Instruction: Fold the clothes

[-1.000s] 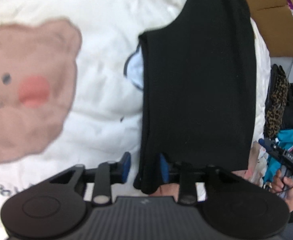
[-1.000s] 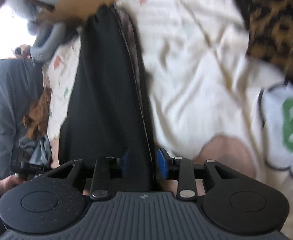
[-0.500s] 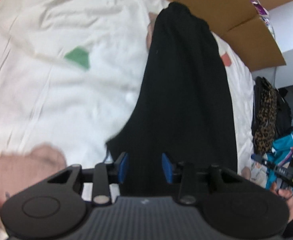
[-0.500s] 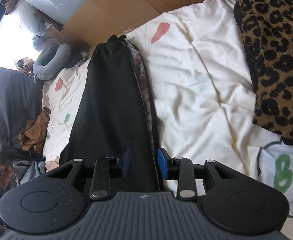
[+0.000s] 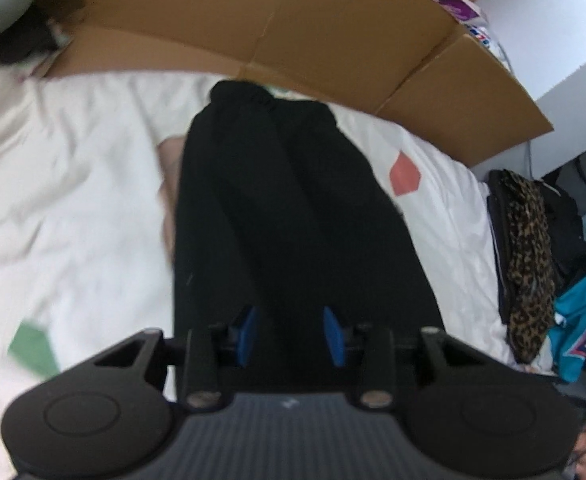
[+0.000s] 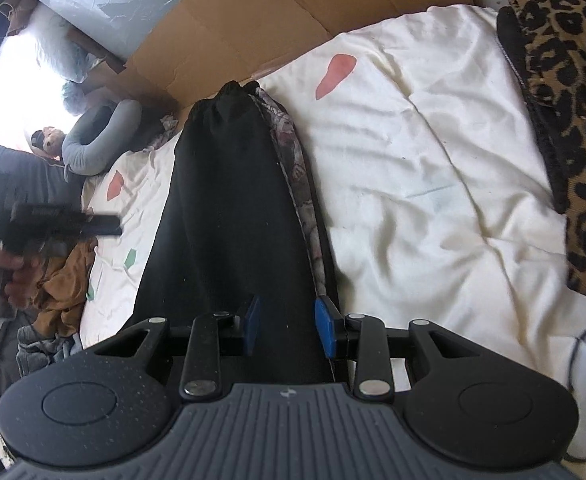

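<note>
Cloth, black, runs long from my near grippers to the far cardboard. Left gripper and right gripper each seem to pinch its near end.

You're looking at a black garment — long, narrow, gathered at its far end — stretched taut above the white bed; a patterned lining shows along one edge.
</note>
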